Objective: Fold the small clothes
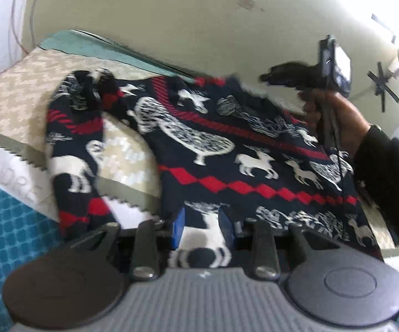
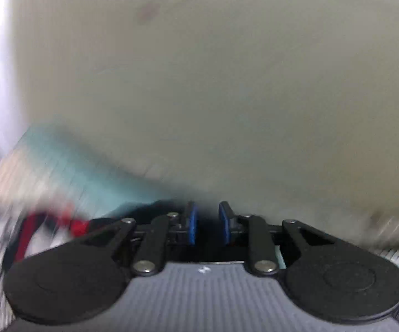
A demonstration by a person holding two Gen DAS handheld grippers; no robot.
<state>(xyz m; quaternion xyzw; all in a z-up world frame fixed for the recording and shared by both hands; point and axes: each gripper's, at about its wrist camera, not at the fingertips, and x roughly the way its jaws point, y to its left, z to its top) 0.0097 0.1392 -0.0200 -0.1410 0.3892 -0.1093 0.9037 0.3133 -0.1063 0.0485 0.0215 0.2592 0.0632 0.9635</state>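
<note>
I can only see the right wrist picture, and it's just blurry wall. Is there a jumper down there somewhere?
Observer: Yes. The left wrist view shows a dark sweater with red bands and white animals, spread on a beige patterned cover.
Operator: Where's my right gripper, then?
Observer: A hand holds the right gripper in the air over the sweater's far edge. It seems to be clear of the knit.
Operator: And the other one?
Observer: The left gripper is at the near hem. Its pads are apart, and the knit shows between them.
</note>
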